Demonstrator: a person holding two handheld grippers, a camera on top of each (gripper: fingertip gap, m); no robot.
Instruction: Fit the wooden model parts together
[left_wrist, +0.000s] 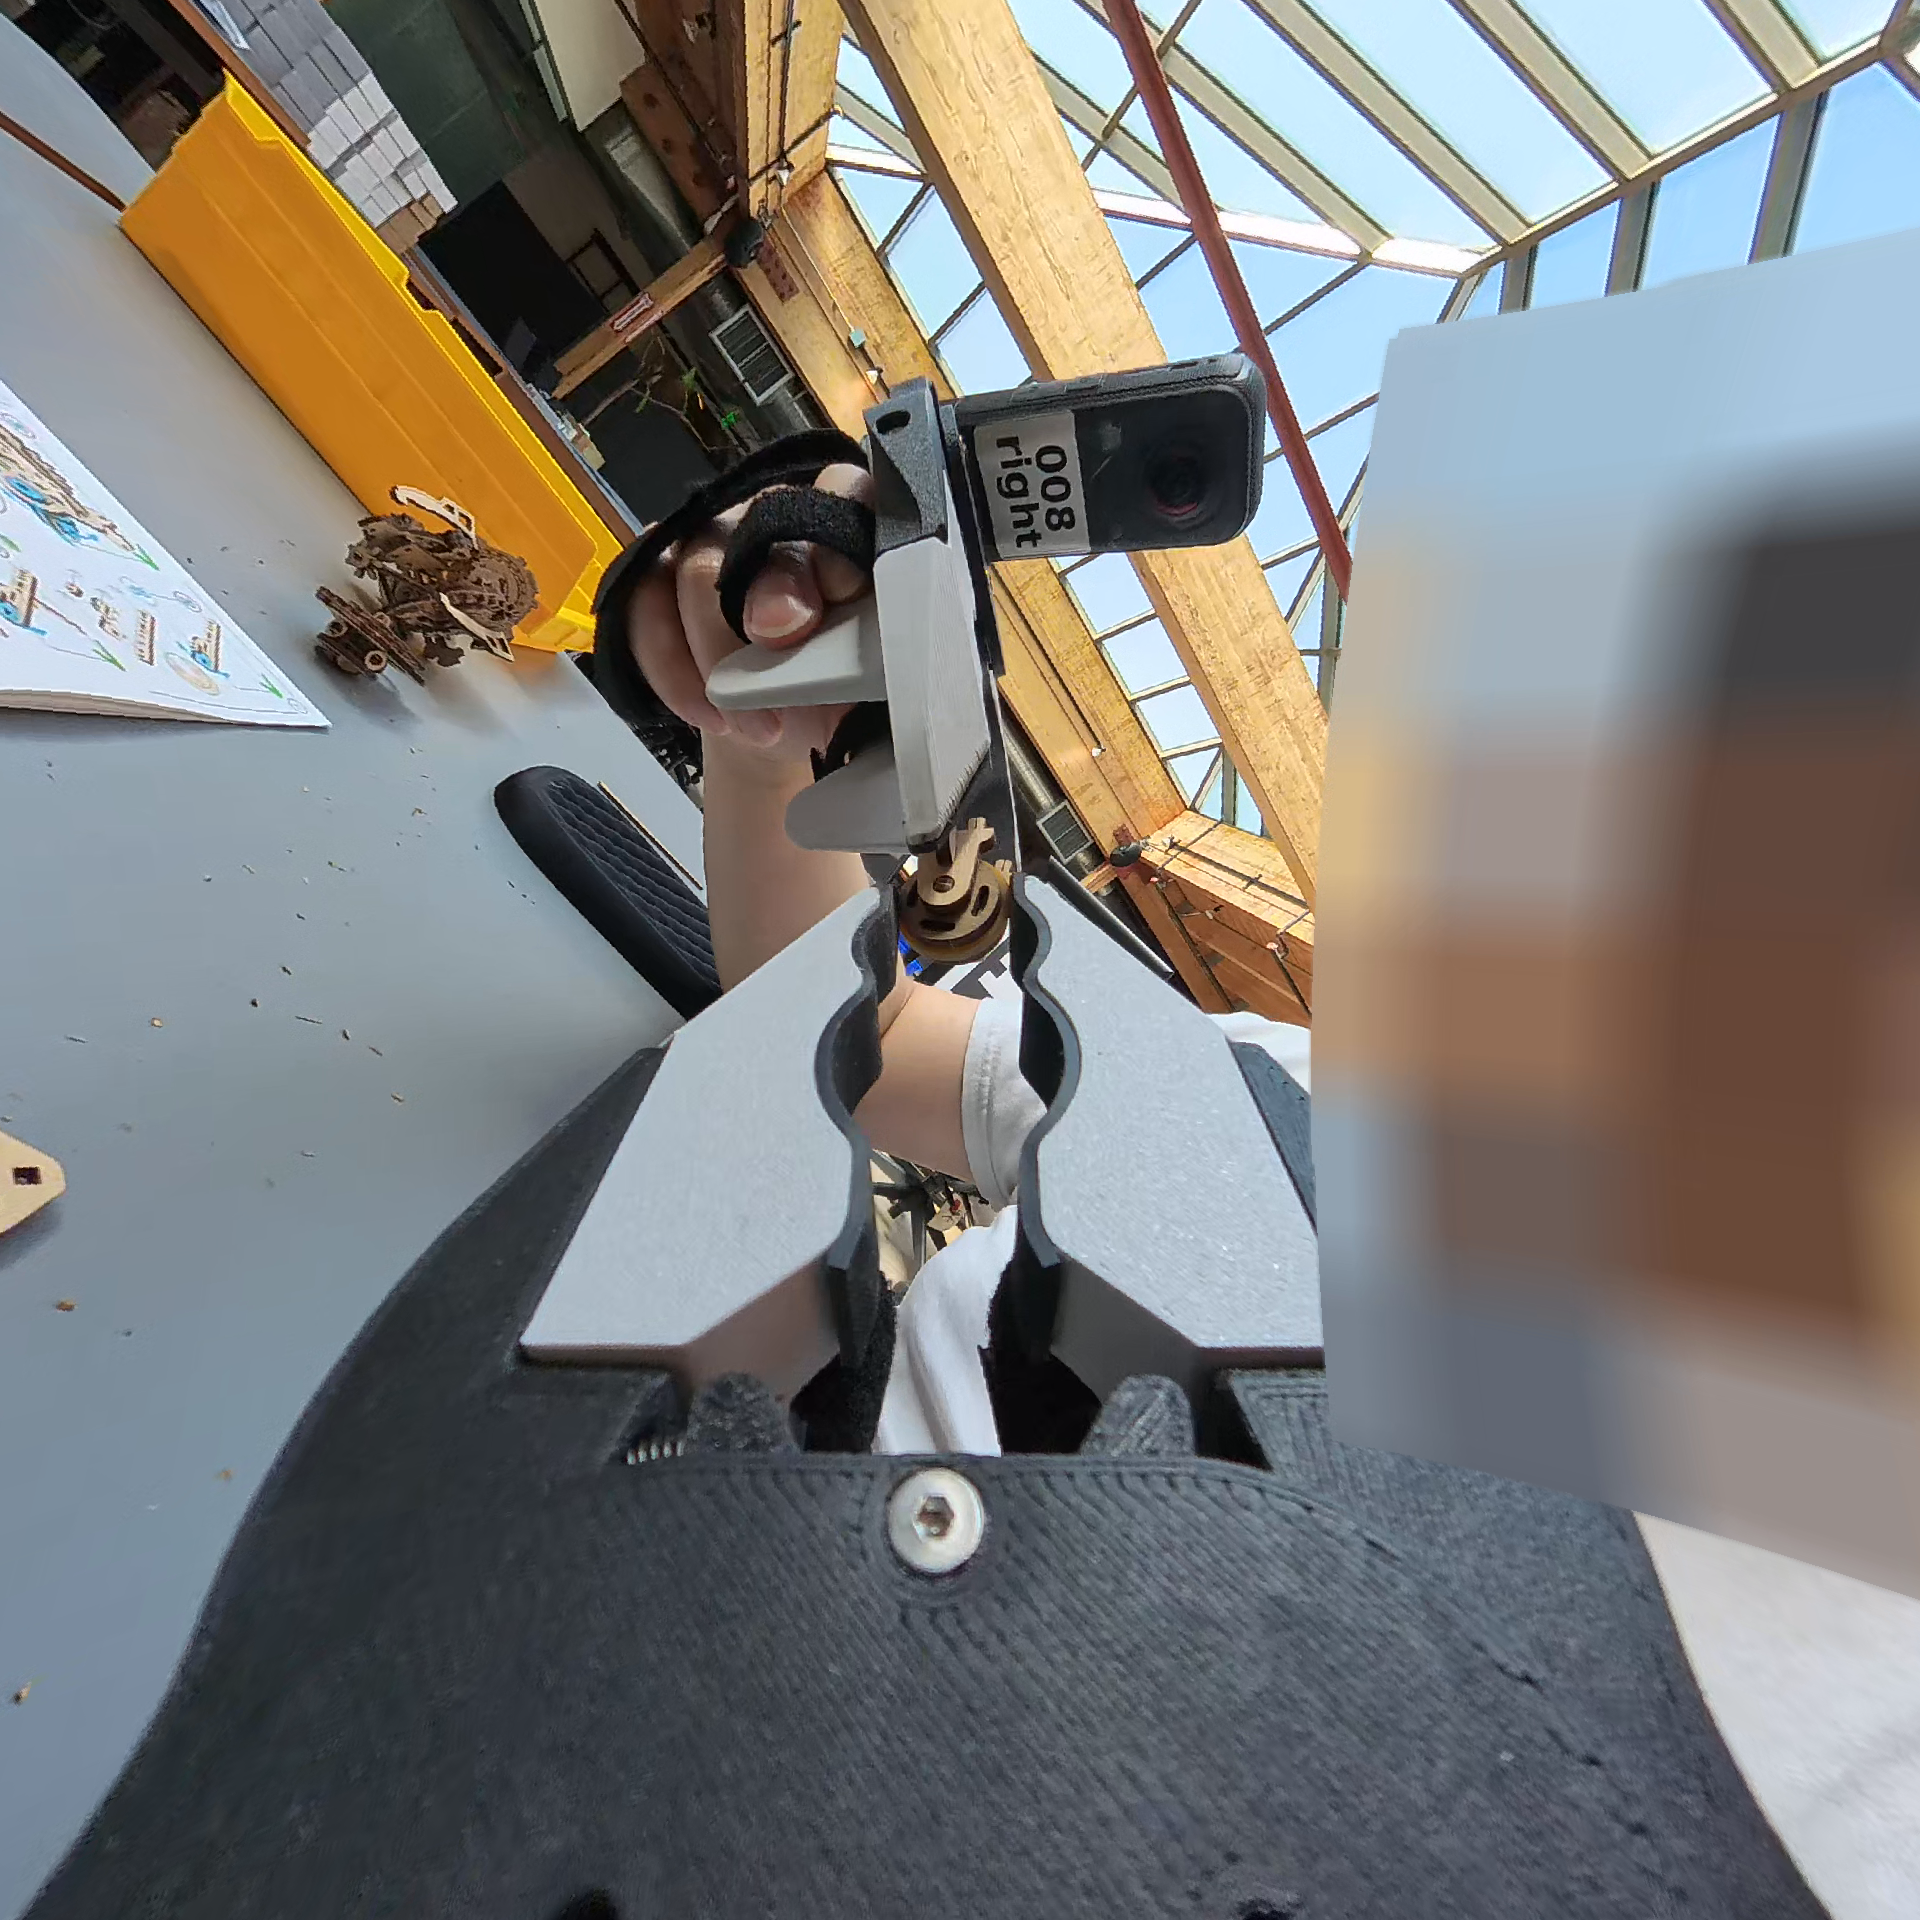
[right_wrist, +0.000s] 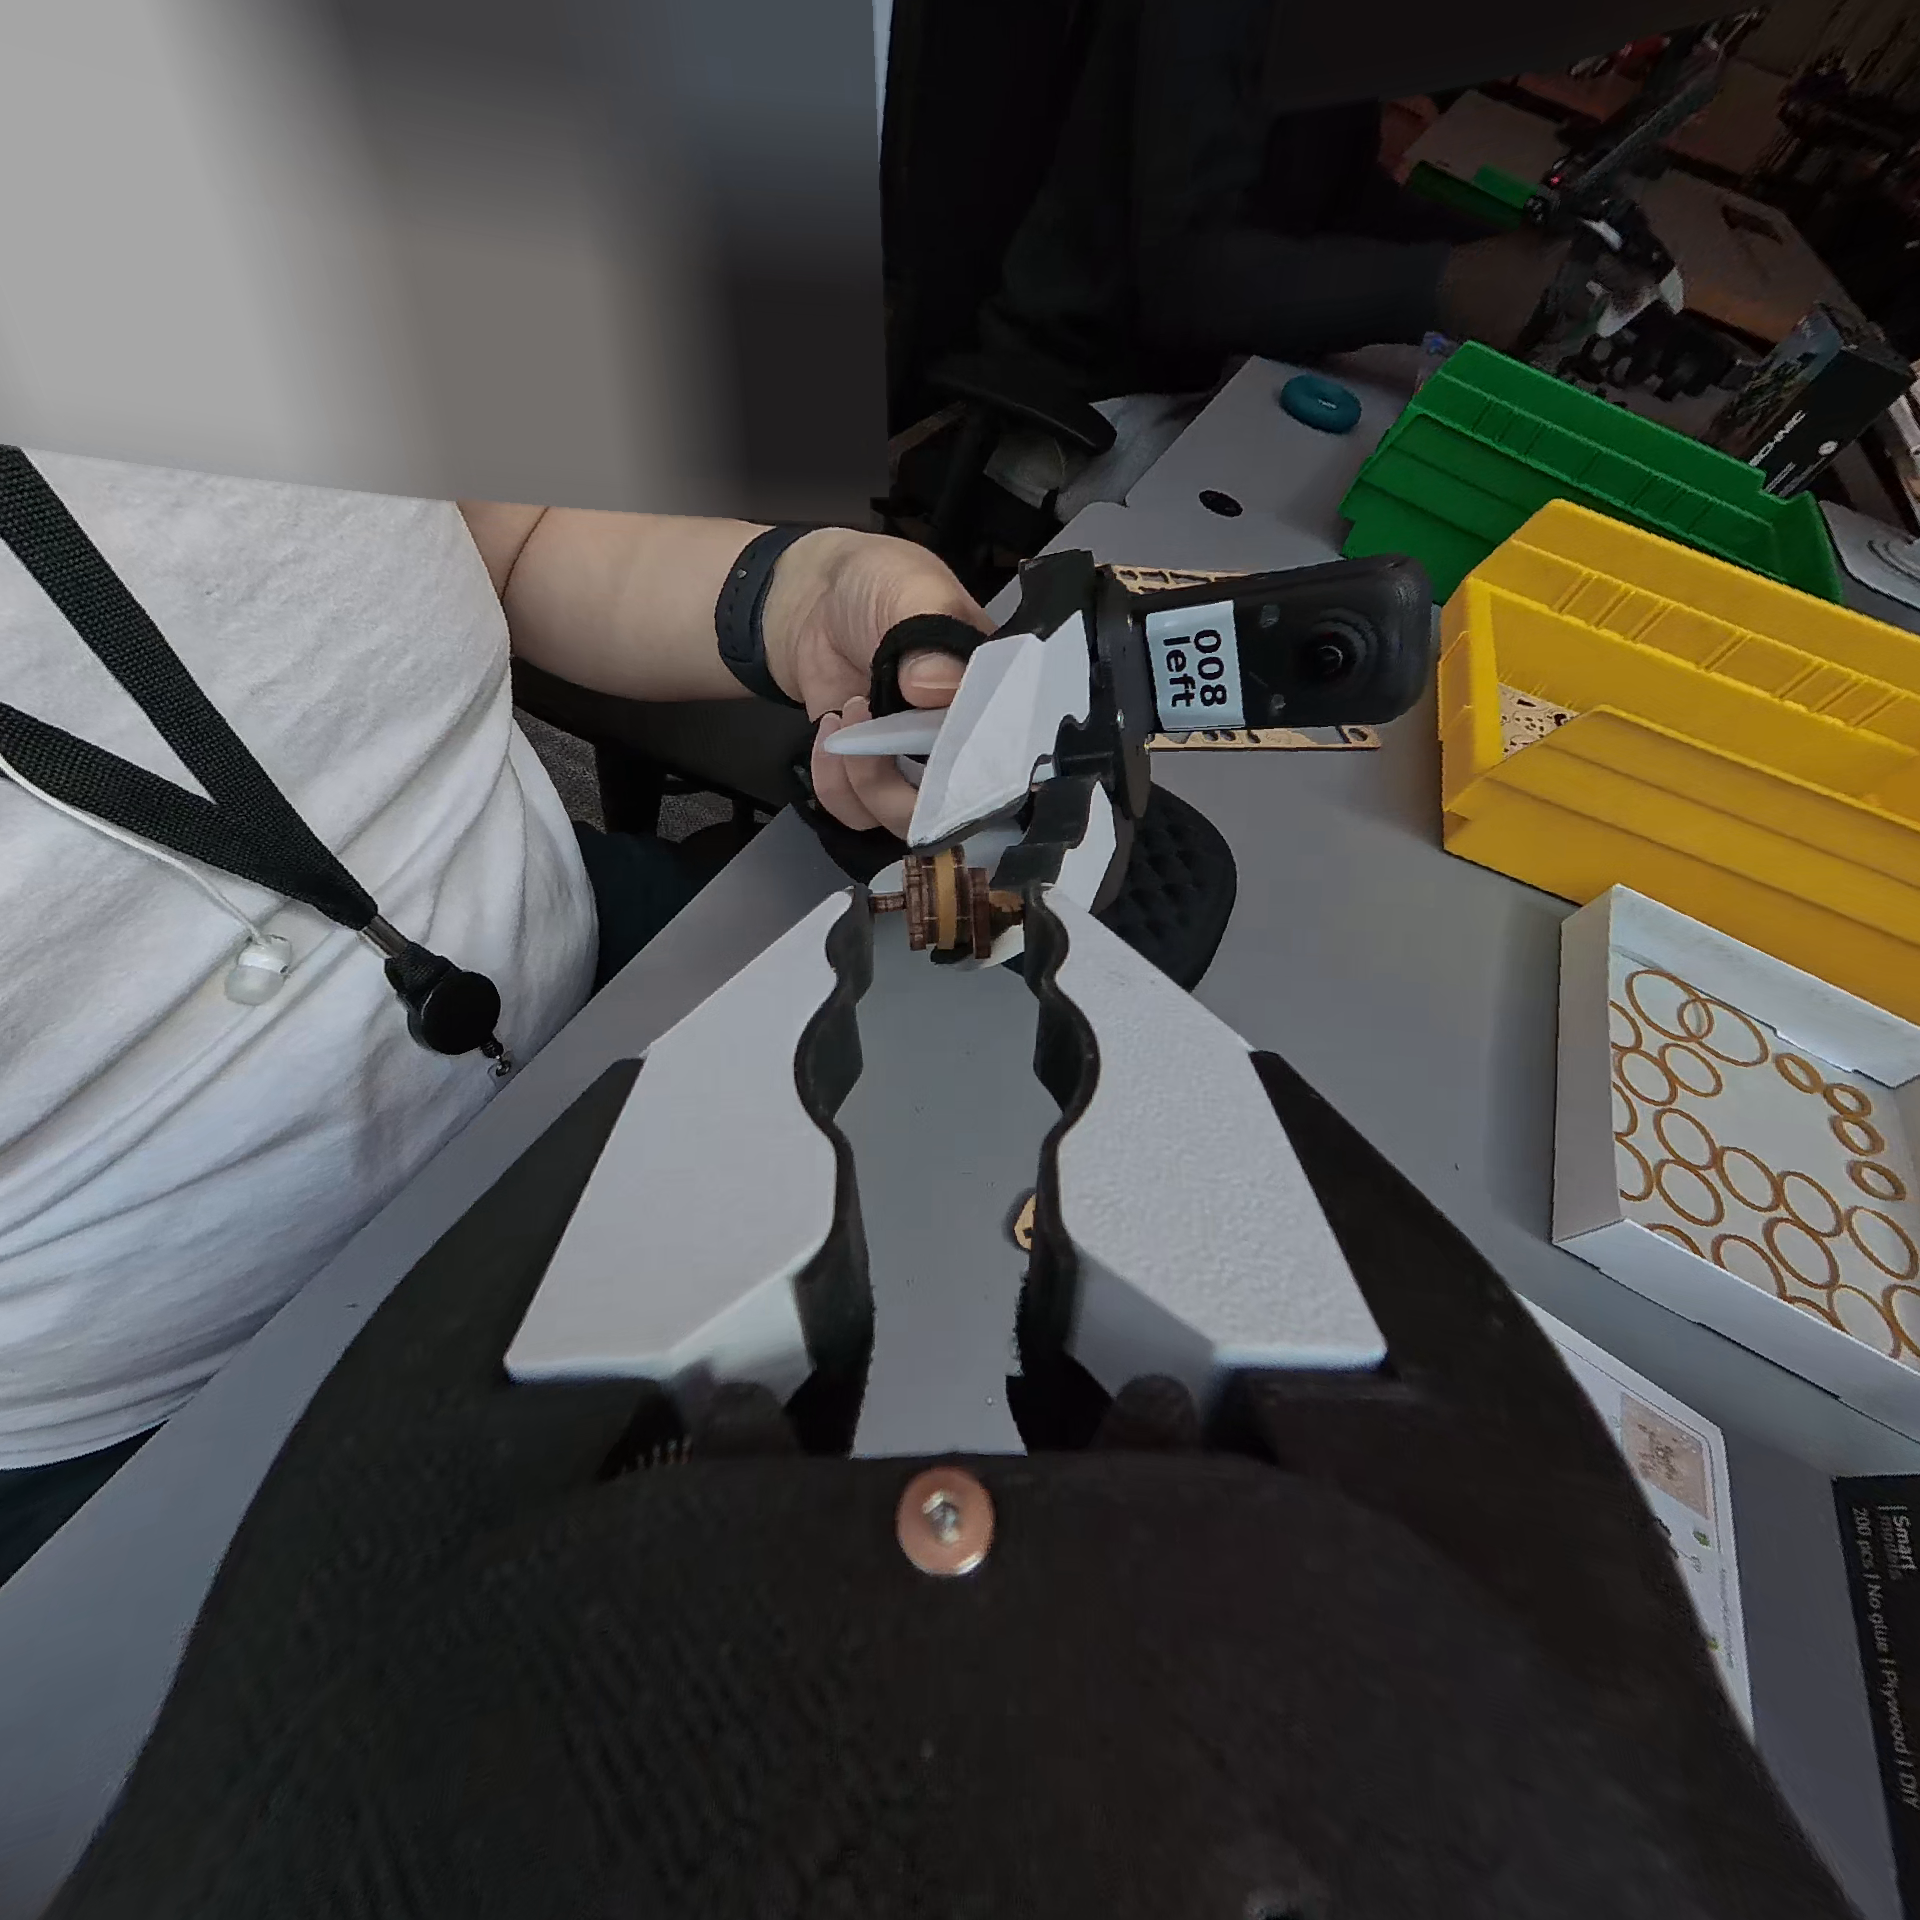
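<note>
A small wooden wheel assembly (right_wrist: 943, 912) of stacked light and dark discs on a short axle is held in the air between both grippers, above the grey table's (right_wrist: 1299, 1039) edge. My right gripper (right_wrist: 943, 902) is shut on it, its tips at the two axle ends. My left gripper (right_wrist: 992, 847) comes in from above and pinches the discs. In the left wrist view, the round wheel (left_wrist: 951, 916) sits between my left gripper's (left_wrist: 953, 899) tips. My right gripper (left_wrist: 966, 831) reaches down onto it, with a light wooden piece (left_wrist: 974, 840) at its tips.
A partly built wooden model (left_wrist: 426, 592), an instruction sheet (left_wrist: 104, 582), a loose wooden piece (left_wrist: 21, 1184) and a yellow bin (left_wrist: 343, 343) lie on the table. A yellow bin (right_wrist: 1662, 727), a green bin (right_wrist: 1558, 468) and a white tray of rings (right_wrist: 1766, 1164) stand at right. The person's torso is close at left. The grippers are tip to tip, or close to it.
</note>
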